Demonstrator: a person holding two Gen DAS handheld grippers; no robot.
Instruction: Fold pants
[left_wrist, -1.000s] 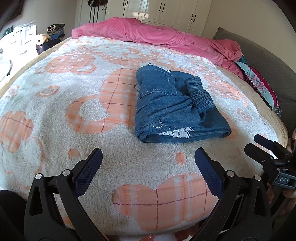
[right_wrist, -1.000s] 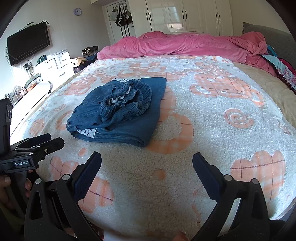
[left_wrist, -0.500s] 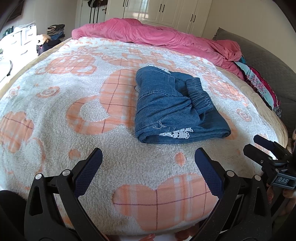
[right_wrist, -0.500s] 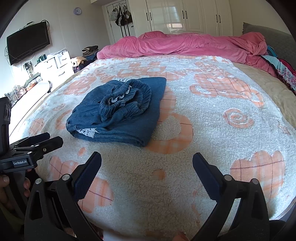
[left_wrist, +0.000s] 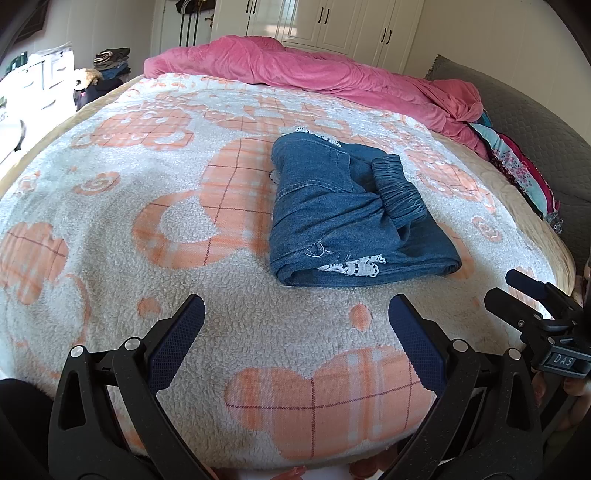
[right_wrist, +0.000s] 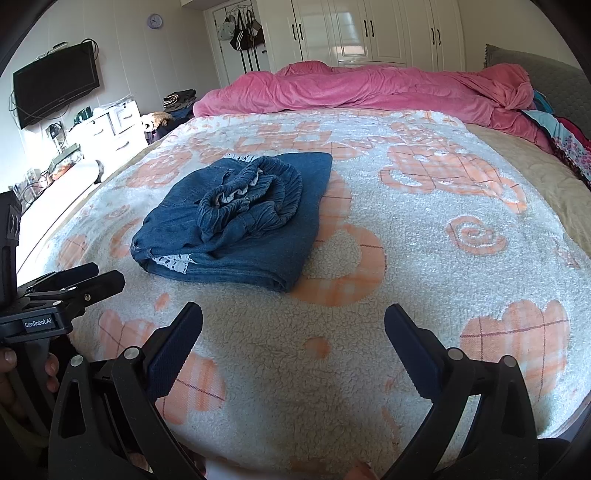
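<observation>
A: What fills the room?

B: A bed (left_wrist: 92, 206) under a white fleece blanket (right_wrist: 424, 258) with orange plaid shapes, and a pink duvet (left_wrist: 314, 70) bunched along its far edge. White wardrobe doors (right_wrist: 373, 29) stand behind, and a dark TV (right_wrist: 55, 88) hangs on the wall.

A: And the pants?

B: The denim pants (left_wrist: 347, 218) lie folded into a compact bundle near the middle of the blanket, elastic waistband scrunched on top, white lace trim showing at the near edge.

A: The tools?

B: The left gripper (left_wrist: 295, 339) hovers at the bed's near edge, fingers spread wide and empty, well short of the pants. The right gripper (right_wrist: 293, 343) is the same: wide apart, holding nothing. Each shows at the other camera's edge, with what may be fingertips of a hand (right_wrist: 22, 373) around its handle.
</observation>
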